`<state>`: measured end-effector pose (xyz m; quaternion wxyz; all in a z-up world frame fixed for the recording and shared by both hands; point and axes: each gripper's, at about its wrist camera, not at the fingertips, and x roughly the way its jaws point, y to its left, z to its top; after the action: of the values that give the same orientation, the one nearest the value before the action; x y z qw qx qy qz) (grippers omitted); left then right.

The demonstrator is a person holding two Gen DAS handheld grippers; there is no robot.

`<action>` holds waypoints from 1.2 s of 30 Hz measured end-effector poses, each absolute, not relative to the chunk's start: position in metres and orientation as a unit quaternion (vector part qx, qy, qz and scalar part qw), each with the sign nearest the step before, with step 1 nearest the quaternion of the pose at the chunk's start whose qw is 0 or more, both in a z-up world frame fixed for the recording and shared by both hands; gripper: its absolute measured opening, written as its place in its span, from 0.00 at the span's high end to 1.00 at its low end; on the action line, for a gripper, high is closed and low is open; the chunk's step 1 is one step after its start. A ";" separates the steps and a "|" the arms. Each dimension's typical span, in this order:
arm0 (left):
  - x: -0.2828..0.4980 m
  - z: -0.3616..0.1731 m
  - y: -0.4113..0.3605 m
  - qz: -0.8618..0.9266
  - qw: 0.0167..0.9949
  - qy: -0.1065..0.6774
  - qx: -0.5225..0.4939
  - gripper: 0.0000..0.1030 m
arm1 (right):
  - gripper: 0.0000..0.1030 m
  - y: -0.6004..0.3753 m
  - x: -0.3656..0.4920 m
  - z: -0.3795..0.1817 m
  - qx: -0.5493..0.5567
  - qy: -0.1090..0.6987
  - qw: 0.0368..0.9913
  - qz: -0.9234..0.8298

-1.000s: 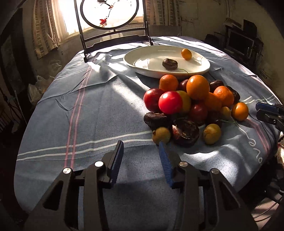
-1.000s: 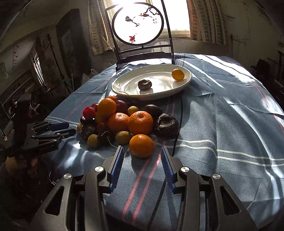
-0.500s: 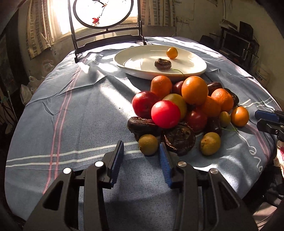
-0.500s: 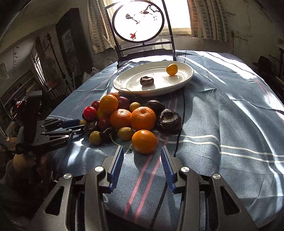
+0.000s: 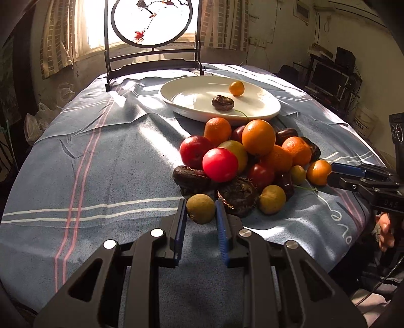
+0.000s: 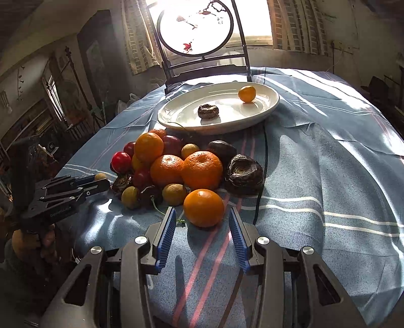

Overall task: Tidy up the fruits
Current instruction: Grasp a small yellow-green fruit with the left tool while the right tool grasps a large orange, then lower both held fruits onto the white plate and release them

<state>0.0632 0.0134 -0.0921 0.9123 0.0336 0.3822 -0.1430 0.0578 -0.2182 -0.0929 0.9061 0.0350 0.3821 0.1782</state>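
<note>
A pile of oranges, red fruits and dark wrinkled fruits [image 5: 257, 137] lies on the blue striped cloth in front of a white oval plate [image 5: 267, 111]. The plate holds a small orange fruit [image 5: 236, 88] and a dark wrinkled fruit [image 5: 222, 102]. My left gripper [image 5: 201, 205] is closing on a small greenish-brown fruit [image 5: 200, 208] at the pile's near edge, and both pads touch its sides. In the right wrist view my right gripper [image 6: 202, 214] stands open around an orange [image 6: 203, 208], with gaps on both sides. The left gripper [image 6: 96, 183] shows there too, at the pile's left.
A dark chair with a round painted back panel [image 5: 151, 22] stands behind the plate. A black cable [image 6: 263, 156] runs across the cloth right of the pile. The table's edge drops off near both grippers. Shelves with a monitor [image 5: 328, 78] are at the far right.
My left gripper has moved forward to the pile and its jaws have narrowed onto the small greenish-brown fruit. The right gripper has hardly moved and stays at the same width.
</note>
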 end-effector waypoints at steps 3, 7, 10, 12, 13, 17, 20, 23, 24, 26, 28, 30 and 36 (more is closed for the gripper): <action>0.057 -0.086 0.014 -0.143 0.915 0.376 0.034 0.79 | 0.58 -0.216 0.069 -0.099 0.044 0.393 0.901 0.179; 0.054 -0.083 0.016 -0.142 0.916 0.373 0.031 0.79 | 0.65 -0.212 0.068 -0.103 0.038 0.393 0.901 0.181; 0.052 -0.080 0.018 -0.143 0.918 0.370 0.024 0.79 | 0.65 -0.218 0.060 -0.097 0.056 0.388 0.900 0.192; 0.050 -0.075 0.019 -0.144 0.920 0.364 0.021 0.79 | 0.65 -0.226 0.056 -0.089 0.069 0.380 0.901 0.198; 0.050 -0.071 0.019 -0.144 0.922 0.359 0.020 0.79 | 0.65 -0.230 0.055 -0.084 0.075 0.375 0.903 0.198; 0.059 -0.057 0.017 -0.150 0.926 0.346 0.019 0.79 | 0.65 -0.251 0.065 -0.061 0.098 0.351 0.912 0.191; 0.082 -0.047 0.011 -0.156 0.926 0.343 0.018 0.79 | 0.65 -0.259 0.086 -0.042 0.108 0.338 0.916 0.187; 0.114 -0.040 0.002 -0.157 0.925 0.347 0.017 0.79 | 0.65 -0.257 0.115 -0.030 0.113 0.338 0.915 0.189; 0.127 -0.039 -0.001 -0.158 0.924 0.349 0.012 0.79 | 0.65 -0.255 0.126 -0.029 0.115 0.342 0.913 0.192; 0.153 -0.039 -0.007 -0.160 0.918 0.362 0.003 0.79 | 0.65 -0.250 0.148 -0.031 0.117 0.355 0.908 0.190; 0.178 -0.041 -0.015 -0.158 0.915 0.372 0.003 0.79 | 0.65 -0.245 0.169 -0.038 0.111 0.370 0.905 0.180; 0.199 -0.044 -0.023 -0.157 0.910 0.383 0.005 0.79 | 0.65 -0.240 0.187 -0.045 0.110 0.384 0.900 0.173; 0.245 -0.061 -0.038 -0.145 0.893 0.425 0.009 0.78 | 0.63 -0.230 0.216 -0.057 0.102 0.394 0.899 0.163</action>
<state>0.2452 -0.0377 -0.0610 0.8933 0.0091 0.4252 -0.1454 0.2157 -0.2305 -0.0569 0.8989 0.1023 0.3938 0.1626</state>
